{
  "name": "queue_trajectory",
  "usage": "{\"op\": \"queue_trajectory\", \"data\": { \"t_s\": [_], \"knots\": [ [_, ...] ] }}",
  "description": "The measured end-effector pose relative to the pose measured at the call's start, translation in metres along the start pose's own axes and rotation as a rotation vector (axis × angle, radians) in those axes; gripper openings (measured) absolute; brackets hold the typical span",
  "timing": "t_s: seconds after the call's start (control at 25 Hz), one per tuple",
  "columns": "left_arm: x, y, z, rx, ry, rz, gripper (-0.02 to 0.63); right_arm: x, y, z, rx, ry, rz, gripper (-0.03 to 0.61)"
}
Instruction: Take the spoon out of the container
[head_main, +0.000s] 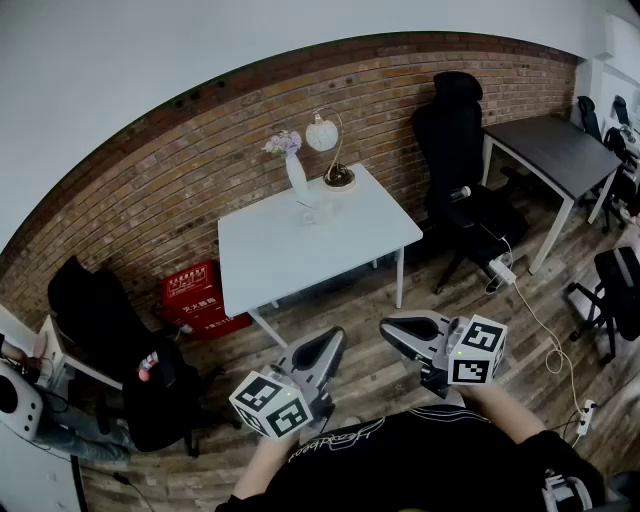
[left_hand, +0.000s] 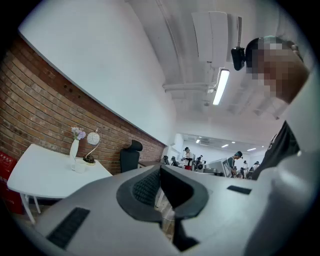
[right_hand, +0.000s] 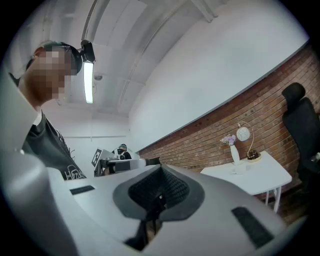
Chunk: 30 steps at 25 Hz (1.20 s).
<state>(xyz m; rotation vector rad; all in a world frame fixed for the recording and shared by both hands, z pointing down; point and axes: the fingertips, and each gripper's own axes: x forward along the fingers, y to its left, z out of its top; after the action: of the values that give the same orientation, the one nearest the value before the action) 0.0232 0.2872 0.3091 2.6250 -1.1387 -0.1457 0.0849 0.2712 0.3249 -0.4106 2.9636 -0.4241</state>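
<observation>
A white table (head_main: 290, 250) stands by the brick wall, well ahead of me. On its far side, next to a white vase with flowers (head_main: 293, 170), sits a small white container (head_main: 318, 212), seen too in the left gripper view (left_hand: 80, 166) and the right gripper view (right_hand: 240, 168). A spoon is too small to make out in any view. My left gripper (head_main: 322, 352) and right gripper (head_main: 400, 333) hang close to my body above the wooden floor, far short of the table. Both are shut with nothing between their jaws (left_hand: 161, 186) (right_hand: 159, 194).
A round lamp (head_main: 325, 135) stands beside the vase. Red crates (head_main: 198, 295) sit under the table's left end. Black office chairs stand at left (head_main: 100, 330) and right (head_main: 460, 170). A dark desk (head_main: 560, 150) is at the right, with a power strip and cable (head_main: 502, 270) on the floor.
</observation>
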Motion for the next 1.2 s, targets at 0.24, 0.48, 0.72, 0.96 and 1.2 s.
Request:
{"op": "queue_trajectory", "data": {
  "t_s": [0.24,0.48,0.72,0.96,1.2],
  "knots": [
    [0.002,0.000,-0.003,-0.004,0.008,-0.001,0.006,-0.003,-0.001,-0.006,0.004,0.014,-0.007,-0.003],
    [0.002,0.024,-0.012,-0.038,0.004,0.014,0.006,0.008,-0.016,-0.016,0.017,0.031,-0.032,-0.003],
    [0.020,0.076,-0.010,-0.082,-0.004,0.034,0.006,0.034,-0.057,-0.014,0.049,0.039,-0.053,-0.003],
    [0.063,0.154,0.003,-0.098,0.004,0.037,0.006,0.078,-0.131,-0.005,0.066,0.065,-0.086,-0.003],
    [0.122,0.246,0.025,-0.125,0.029,0.019,0.006,0.130,-0.225,0.012,0.108,0.069,-0.130,-0.003]
  ]
}}
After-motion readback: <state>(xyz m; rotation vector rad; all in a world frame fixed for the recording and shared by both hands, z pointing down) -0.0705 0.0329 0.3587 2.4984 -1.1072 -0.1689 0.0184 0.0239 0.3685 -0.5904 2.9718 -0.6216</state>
